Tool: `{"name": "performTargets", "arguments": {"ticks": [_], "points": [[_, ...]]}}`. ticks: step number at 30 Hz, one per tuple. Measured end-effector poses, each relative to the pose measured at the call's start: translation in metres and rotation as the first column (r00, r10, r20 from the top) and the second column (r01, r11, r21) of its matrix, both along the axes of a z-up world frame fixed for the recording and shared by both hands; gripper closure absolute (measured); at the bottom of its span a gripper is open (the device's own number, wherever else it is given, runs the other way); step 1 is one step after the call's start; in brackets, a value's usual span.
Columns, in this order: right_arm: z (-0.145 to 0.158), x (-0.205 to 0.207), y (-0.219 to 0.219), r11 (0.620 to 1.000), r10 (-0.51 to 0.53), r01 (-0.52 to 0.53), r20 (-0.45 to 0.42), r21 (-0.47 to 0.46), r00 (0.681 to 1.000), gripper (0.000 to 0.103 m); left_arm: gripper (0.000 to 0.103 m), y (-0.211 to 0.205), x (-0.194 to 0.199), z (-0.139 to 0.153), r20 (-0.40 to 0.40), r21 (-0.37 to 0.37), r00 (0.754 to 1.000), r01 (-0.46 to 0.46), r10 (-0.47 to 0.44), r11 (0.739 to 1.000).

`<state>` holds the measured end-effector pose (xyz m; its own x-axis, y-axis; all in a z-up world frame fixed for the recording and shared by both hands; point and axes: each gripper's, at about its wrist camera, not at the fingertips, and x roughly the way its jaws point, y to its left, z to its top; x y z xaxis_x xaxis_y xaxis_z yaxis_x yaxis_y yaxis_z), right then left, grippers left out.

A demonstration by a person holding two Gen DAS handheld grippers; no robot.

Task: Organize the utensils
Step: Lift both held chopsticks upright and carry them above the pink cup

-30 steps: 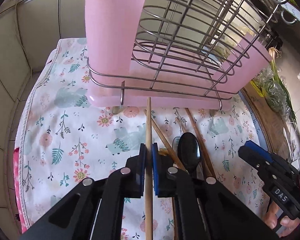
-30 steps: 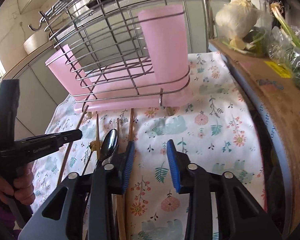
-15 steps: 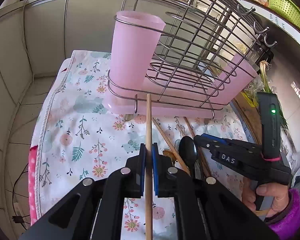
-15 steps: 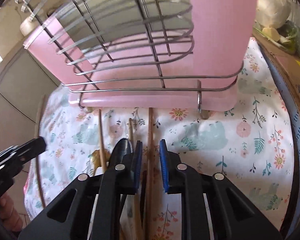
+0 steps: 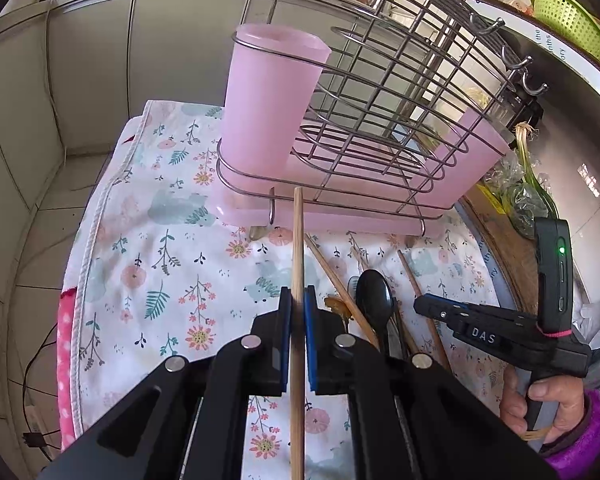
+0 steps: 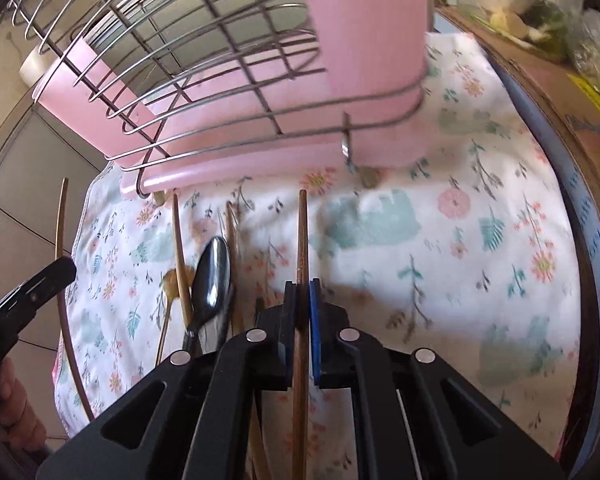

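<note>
My left gripper (image 5: 297,304) is shut on a light wooden chopstick (image 5: 298,240) that points toward the pink cup (image 5: 270,104) of the wire utensil rack (image 5: 400,120). My right gripper (image 6: 302,292) is shut on a darker brown chopstick (image 6: 302,232) just above the floral cloth (image 6: 440,240). Other chopsticks (image 6: 179,240) and a black spoon (image 6: 212,272) lie on the cloth left of it. The right gripper also shows in the left wrist view (image 5: 432,306), beside the spoon (image 5: 376,296).
The pink drip tray (image 5: 380,222) sits under the rack. A cardboard box with greens (image 5: 512,200) stands at the right. A green colander (image 5: 572,20) is on the counter behind. The cloth's left edge (image 5: 84,240) drops to tiled floor.
My left gripper has lifted and drawn back with its chopstick. My right gripper moved in over the brown chopstick and closed from wide open onto it.
</note>
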<state>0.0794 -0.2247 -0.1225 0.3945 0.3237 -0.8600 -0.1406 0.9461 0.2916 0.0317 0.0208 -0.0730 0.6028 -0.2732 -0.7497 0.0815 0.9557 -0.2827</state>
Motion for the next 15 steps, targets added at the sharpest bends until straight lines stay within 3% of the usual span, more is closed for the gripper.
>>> {"name": "performTargets", "arguments": {"ticks": [9,15], "points": [[-0.007,-0.009,-0.005,0.999,0.012,-0.015,-0.086,-0.043,0.996,0.096,0.097,0.0,-0.003,0.003,0.005,-0.006,1.0,0.007,-0.007,1.0],[-0.01,-0.002,0.008,0.995,0.032,-0.04,-0.09,-0.087,0.995,0.094,0.097,0.008,-0.003,0.001,-0.009,-0.012,1.0,-0.015,0.015,1.0]]}}
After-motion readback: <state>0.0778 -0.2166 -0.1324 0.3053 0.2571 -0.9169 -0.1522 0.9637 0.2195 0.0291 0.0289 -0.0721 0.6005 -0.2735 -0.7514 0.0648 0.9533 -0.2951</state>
